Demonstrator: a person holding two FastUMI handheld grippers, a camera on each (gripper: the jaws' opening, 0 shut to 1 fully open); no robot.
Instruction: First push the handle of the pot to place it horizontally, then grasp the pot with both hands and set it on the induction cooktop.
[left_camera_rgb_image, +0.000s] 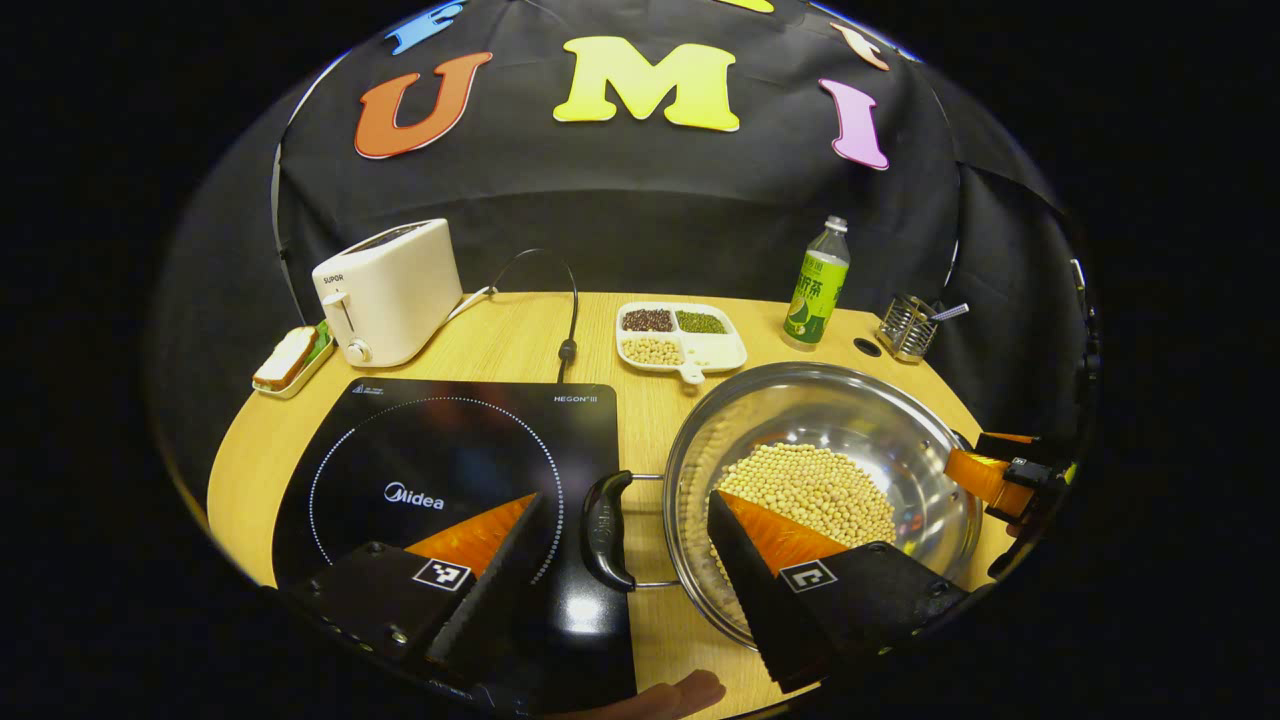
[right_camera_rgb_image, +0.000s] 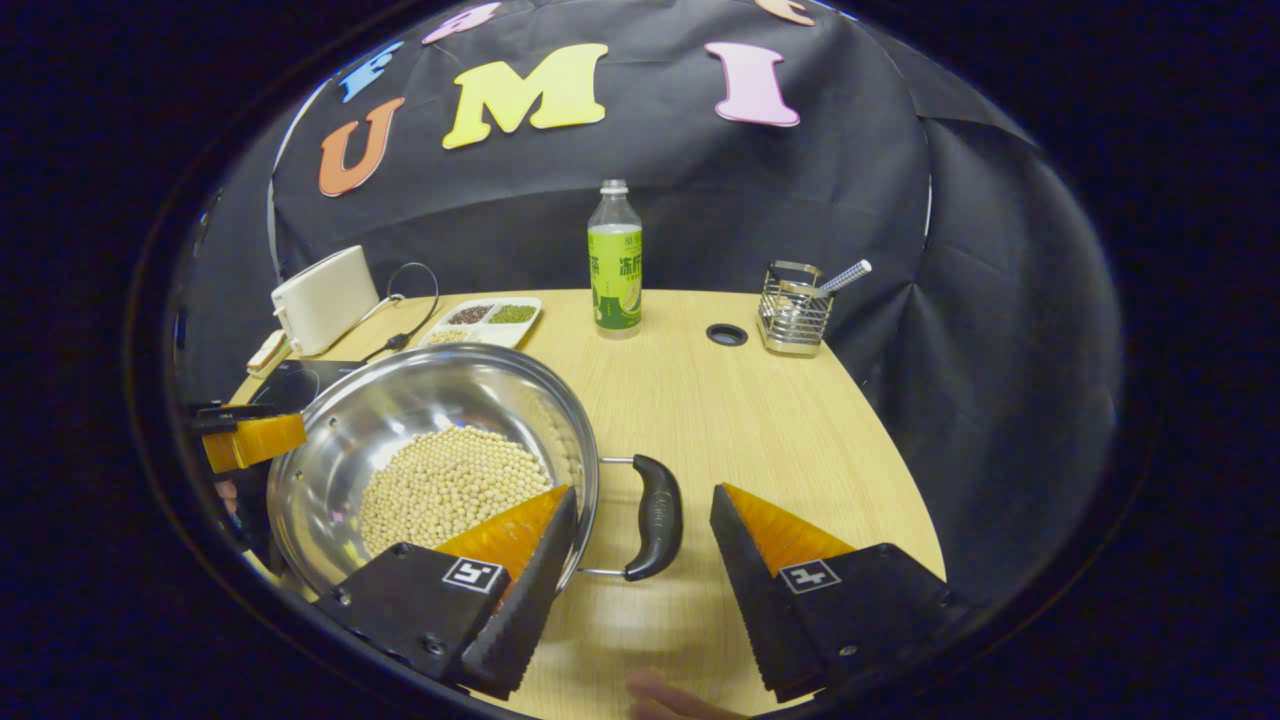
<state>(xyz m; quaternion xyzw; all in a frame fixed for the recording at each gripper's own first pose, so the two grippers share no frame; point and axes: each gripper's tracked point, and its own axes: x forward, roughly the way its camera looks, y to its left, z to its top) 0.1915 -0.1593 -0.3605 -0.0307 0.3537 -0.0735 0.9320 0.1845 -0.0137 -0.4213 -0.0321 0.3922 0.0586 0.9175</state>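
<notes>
Steel pot (left_camera_rgb_image: 820, 480) of beans sits just right of the cooktop (left_camera_rgb_image: 450, 480); each side handle (left_camera_rgb_image: 607, 530) lies square between its own gripper's wide-open, empty fingers, left gripper (left_camera_rgb_image: 625, 560) and right gripper (right_camera_rgb_image: 640, 545) alike; both look ready to pinch.

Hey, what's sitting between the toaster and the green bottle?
In the left gripper view, the divided tray of beans lies between toaster and bottle.

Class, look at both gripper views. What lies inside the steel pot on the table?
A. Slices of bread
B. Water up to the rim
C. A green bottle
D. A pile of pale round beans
D: the pot holds a heap of pale round beans, also seen in the right gripper view.
</notes>
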